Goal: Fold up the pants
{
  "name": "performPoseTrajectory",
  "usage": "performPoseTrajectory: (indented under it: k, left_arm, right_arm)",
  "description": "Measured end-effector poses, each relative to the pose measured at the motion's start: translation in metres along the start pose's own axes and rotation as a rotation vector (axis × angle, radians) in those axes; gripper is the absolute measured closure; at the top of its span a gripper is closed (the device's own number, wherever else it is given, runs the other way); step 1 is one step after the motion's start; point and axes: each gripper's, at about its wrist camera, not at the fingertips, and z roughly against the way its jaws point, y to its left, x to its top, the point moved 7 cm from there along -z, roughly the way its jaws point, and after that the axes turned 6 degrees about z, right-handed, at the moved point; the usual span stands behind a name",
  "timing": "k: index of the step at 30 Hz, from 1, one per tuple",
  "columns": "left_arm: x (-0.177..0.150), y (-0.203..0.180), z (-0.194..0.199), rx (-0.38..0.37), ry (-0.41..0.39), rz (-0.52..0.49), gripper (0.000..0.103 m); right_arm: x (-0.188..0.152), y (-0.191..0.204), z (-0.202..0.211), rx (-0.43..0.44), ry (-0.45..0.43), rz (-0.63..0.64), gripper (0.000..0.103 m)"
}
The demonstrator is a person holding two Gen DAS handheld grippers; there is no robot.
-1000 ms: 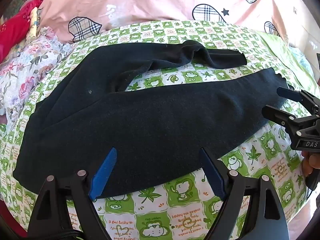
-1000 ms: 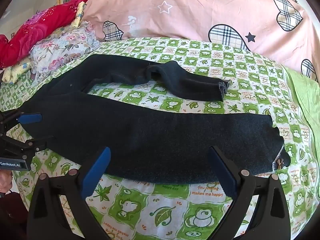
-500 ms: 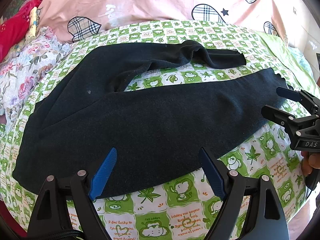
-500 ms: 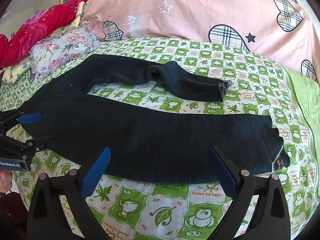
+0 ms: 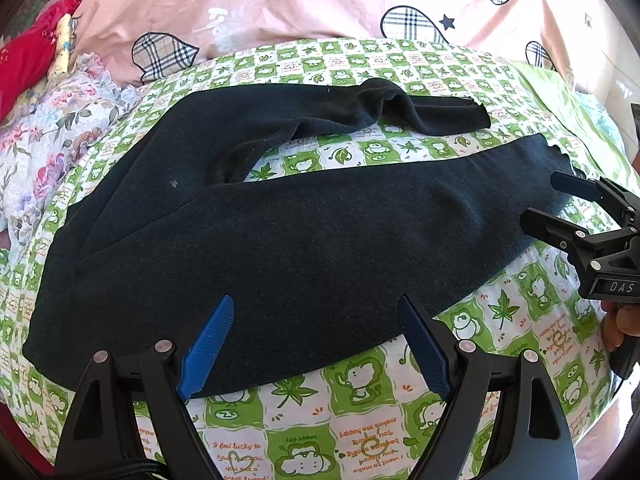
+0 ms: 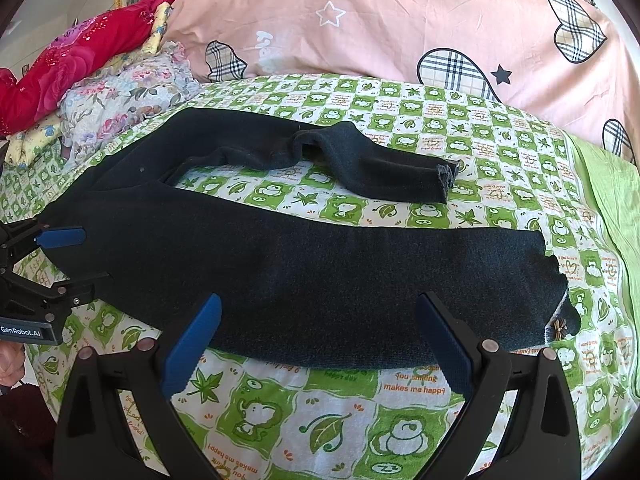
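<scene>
Dark navy pants (image 5: 304, 240) lie spread on the bed, waist to the left and both legs running right; they also show in the right wrist view (image 6: 320, 272). The far leg (image 6: 380, 168) is bunched and bends back. The near leg lies flat, and its cuff (image 6: 556, 312) sits at the right. My left gripper (image 5: 316, 320) is open and empty over the near edge by the waist end. My right gripper (image 6: 320, 320) is open and empty over the near leg's edge. The right gripper shows at the cuff end in the left wrist view (image 5: 560, 204).
The bed has a green and white cartoon-print sheet (image 6: 320, 420). A pink duvet with plaid hearts (image 6: 400, 28) is piled at the back. Floral (image 6: 120, 100) and red (image 6: 80, 52) bedding is stacked at the back left. A plain green sheet (image 6: 612, 208) lies at the right.
Almost nothing has moved. Both grippers stay open near the pants' near edge, and the pants lie as before.
</scene>
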Motion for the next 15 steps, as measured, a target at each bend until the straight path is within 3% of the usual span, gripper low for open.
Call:
performPoseTrajectory:
  k: [15]
  left_arm:
    - [0.0045,-0.0013,-0.0001,-0.015,0.003,0.005,0.018]
  right_arm:
    - [0.0008,0.0016,-0.0016,-0.002,-0.007,0.004,0.005]
